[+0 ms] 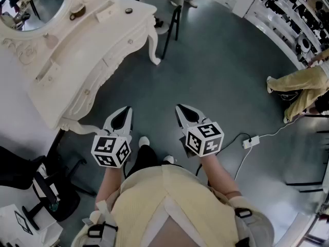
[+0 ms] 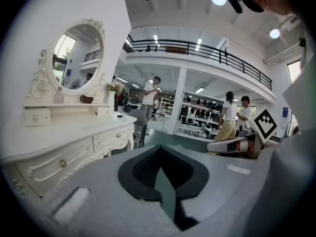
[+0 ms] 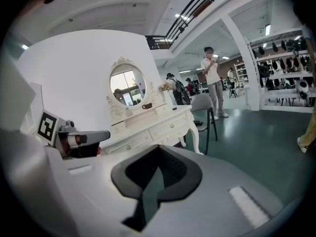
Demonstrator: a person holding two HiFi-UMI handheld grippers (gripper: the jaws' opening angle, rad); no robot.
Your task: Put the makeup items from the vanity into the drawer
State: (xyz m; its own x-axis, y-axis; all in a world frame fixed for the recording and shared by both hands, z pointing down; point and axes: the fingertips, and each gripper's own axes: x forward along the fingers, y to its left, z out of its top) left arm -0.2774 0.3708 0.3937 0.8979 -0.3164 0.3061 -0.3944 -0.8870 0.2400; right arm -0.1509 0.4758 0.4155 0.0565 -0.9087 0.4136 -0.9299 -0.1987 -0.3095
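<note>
The white vanity with its oval mirror stands at the upper left, and its front drawers are closed. A small dark item lies on the top near the right end, and a brown item rests on the raised shelf under the mirror. Both hand-held grippers hover over the floor in front of the vanity, apart from it. My left gripper is shut and holds nothing, as is my right gripper. The left gripper view shows the vanity to the left beyond the shut jaws.
A dark-legged chair stands by the vanity's right end. A white power strip with its cable lies on the floor at right. A person in yellow trousers is at far right. Black stands sit at lower left.
</note>
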